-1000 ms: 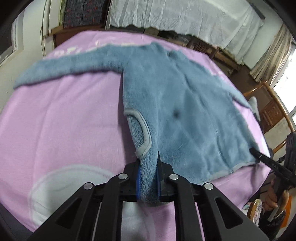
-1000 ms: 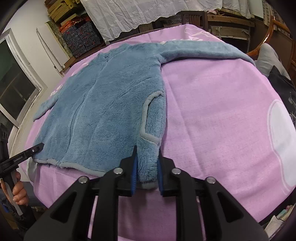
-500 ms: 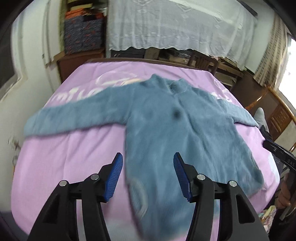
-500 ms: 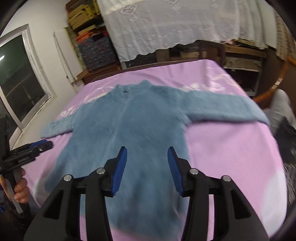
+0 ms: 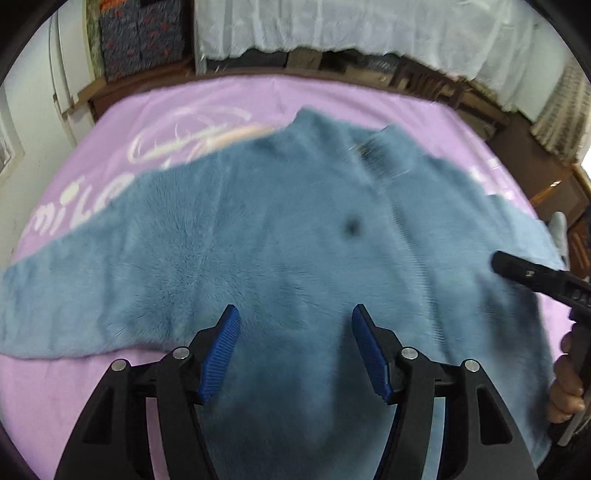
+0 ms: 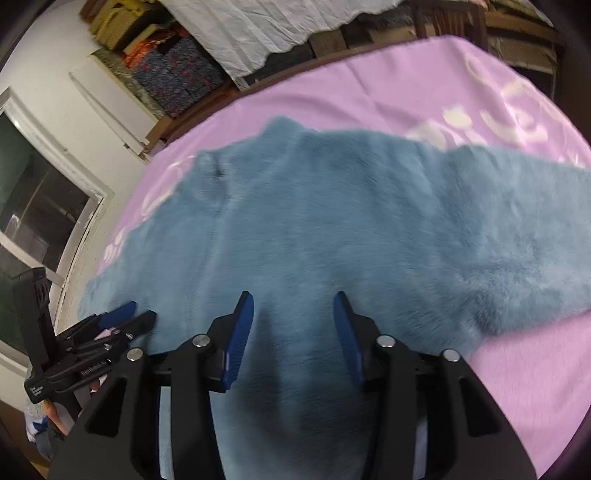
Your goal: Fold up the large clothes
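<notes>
A fluffy blue sweater [image 5: 295,236] lies spread flat on the pink sheet, with its collar [image 5: 354,136] at the far side and both sleeves stretched outward. In the left wrist view my left gripper [image 5: 295,325] hovers open over the sweater's body, nothing between its blue pads. My right gripper [image 6: 293,310] is likewise open above the sweater [image 6: 332,221] in the right wrist view. Each gripper shows at the edge of the other's view: the right one [image 5: 532,277] at right, the left one [image 6: 122,317] at left.
The pink sheet [image 5: 155,122] with white lettering covers the bed. Behind it stand dark wooden furniture under white lace cloth [image 5: 369,26] and stacked patterned boxes [image 5: 140,40]. A window [image 6: 33,206] is at the left. A hand [image 5: 565,391] holds the right gripper's handle.
Both grippers let go of the sweater's hem corners and opened. They then moved forward and lower over the sweater's body, so it now fills both views.
</notes>
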{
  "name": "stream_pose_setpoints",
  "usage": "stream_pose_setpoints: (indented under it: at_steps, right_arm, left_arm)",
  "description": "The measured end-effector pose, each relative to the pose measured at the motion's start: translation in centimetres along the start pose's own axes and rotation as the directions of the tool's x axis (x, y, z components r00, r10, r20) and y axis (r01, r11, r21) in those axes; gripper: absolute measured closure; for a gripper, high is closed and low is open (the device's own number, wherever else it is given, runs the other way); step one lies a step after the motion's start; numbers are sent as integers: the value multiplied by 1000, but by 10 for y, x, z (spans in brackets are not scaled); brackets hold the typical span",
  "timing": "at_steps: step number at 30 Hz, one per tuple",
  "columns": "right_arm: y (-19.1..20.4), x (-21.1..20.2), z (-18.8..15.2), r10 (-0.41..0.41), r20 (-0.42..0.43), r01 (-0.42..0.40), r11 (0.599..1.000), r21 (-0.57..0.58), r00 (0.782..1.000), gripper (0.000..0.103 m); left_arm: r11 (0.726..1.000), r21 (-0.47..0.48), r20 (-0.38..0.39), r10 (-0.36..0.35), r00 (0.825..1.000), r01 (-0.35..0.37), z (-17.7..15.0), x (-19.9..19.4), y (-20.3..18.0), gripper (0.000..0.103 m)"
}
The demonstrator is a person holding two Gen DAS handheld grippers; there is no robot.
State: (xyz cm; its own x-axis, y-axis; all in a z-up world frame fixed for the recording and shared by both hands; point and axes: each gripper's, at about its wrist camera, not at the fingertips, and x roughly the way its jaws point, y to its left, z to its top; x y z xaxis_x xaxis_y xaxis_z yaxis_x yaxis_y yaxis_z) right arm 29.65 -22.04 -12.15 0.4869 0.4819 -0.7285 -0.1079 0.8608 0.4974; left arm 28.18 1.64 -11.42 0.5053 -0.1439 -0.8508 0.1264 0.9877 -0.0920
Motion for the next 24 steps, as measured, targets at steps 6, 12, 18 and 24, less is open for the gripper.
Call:
stream_pose_setpoints:
  at_steps: [6,12,18,24]
  right_arm:
    - [-52,-17,10,72,68,-80,988,134,995,69]
    - [-134,-59,15,-59,178,-18,916,400,982,77]
    - [-180,-144,-4,-429,332,161,781,603,840,48]
    - [-209,-176,-29,-416,404,30,726,687,815,47]
  left_arm:
    - [996,76,31,47,998,-49,2,7,-6,28]
    - [997,57,19,45,999,-46,4,8,-2,26]
    - [996,33,15,82,996,-83,13,-4,-1,26]
    - [996,12,94,89,992,-90,40,-21,-16,18]
